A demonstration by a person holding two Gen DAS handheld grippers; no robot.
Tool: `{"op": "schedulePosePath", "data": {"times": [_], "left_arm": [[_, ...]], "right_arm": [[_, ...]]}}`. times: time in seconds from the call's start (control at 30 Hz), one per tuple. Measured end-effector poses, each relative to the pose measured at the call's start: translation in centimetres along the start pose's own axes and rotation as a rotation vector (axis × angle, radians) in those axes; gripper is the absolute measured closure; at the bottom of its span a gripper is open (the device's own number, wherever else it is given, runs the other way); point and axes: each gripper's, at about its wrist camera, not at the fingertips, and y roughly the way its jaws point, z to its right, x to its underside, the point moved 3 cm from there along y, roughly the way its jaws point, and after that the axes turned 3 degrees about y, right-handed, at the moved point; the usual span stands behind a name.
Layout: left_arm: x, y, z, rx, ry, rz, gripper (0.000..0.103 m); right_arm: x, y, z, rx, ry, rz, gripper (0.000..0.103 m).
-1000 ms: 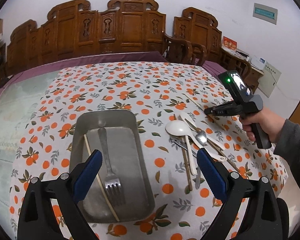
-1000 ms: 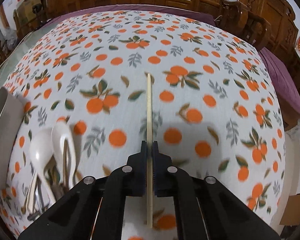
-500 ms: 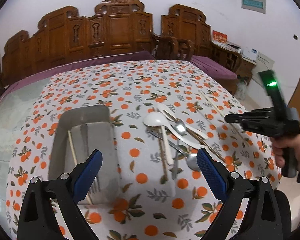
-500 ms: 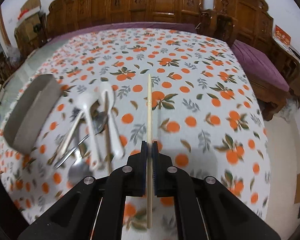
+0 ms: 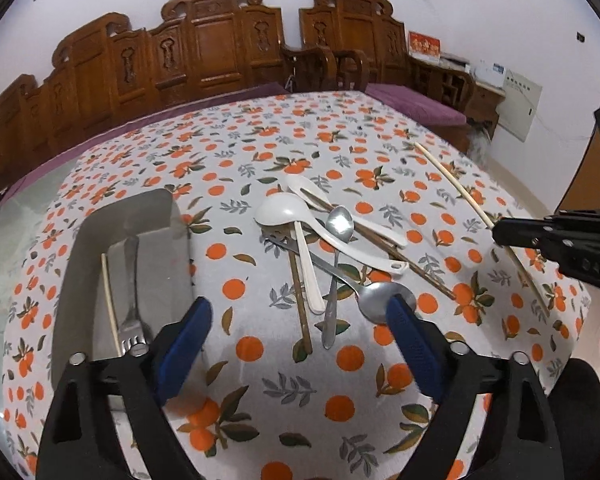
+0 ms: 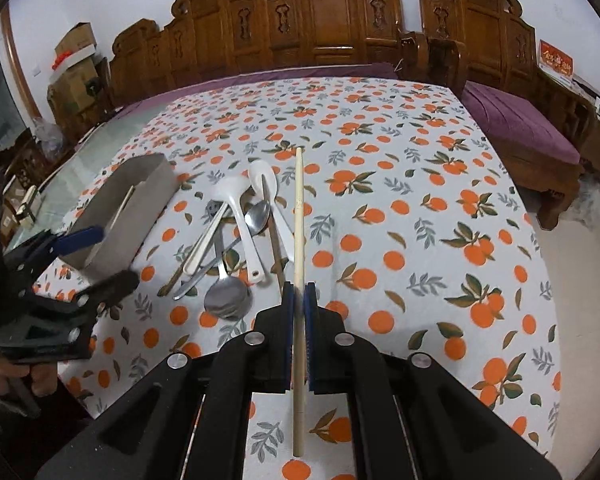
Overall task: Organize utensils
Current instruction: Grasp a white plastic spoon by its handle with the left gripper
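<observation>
My right gripper (image 6: pixel 299 296) is shut on a pale wooden chopstick (image 6: pixel 299 216) and holds it above the table, right of the utensil pile. It also shows in the left wrist view (image 5: pixel 500 232), holding the chopstick (image 5: pixel 456 184). The pile (image 5: pixel 332 240) holds white spoons, metal spoons and dark chopsticks. A grey metal tray (image 5: pixel 156 216) on the left holds a fork (image 5: pixel 132 320) and one pale chopstick (image 5: pixel 110 300). My left gripper (image 5: pixel 300 340) is open and empty, above the table's near edge, between tray and pile.
The table has an orange-print cloth (image 6: pixel 420 200). Carved wooden chairs (image 6: pixel 320 20) and a purple-cushioned bench (image 6: pixel 520 120) stand behind and to the right. Cardboard boxes (image 6: pixel 76 56) sit at the far left.
My right gripper lifted the chopstick and swung back and left toward the pile. My left gripper drifted right, from over the tray toward the pile.
</observation>
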Motion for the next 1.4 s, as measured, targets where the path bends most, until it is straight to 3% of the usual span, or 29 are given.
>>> {"op": "schedulePosePath", "data": {"times": [0.23,0.33,0.43,0.7,0.9,1.03,1.13,1.3,1.4], "left_arm": [[-2.1,2.4,0.2,0.030,-0.043,-0.029,0.034],[-3.2,3.1,0.8,0.100,-0.080,-0.015,0.042],[-4.2,4.0,1.4,0.116,-0.102,-0.010,0.043],[-5.4,8.8,1.7,0.050,-0.104,-0.084,0.063],[-5.3,11.0,0.8,0.020,-0.105,-0.112,0.070],[-5.8,11.4,0.5,0.030,-0.110,-0.118,0.071],[-6.0,11.6,0.2,0.022,-0.111,-0.118,0.080],[-5.8,11.5,0.0,0.025,-0.116,-0.129,0.082],[-5.7,10.8,0.2,0.073,-0.145,-0.132,0.087]], "right_arm": [[0.6,0.6,1.4,0.010,0.021,-0.012,0.097],[0.5,0.5,2.3,0.015,0.038,-0.005,0.097],[0.4,0.2,3.3,0.025,0.056,0.002,0.097],[0.1,-0.2,4.6,0.020,0.096,0.013,0.097],[0.2,-0.2,4.3,0.012,0.094,0.010,0.097],[0.2,-0.3,4.2,0.005,0.098,0.011,0.097],[0.2,-0.4,4.2,0.002,0.096,0.014,0.097],[0.1,-0.3,4.1,0.000,0.096,0.013,0.097],[0.1,-0.3,4.2,-0.001,0.097,0.014,0.097]]}}
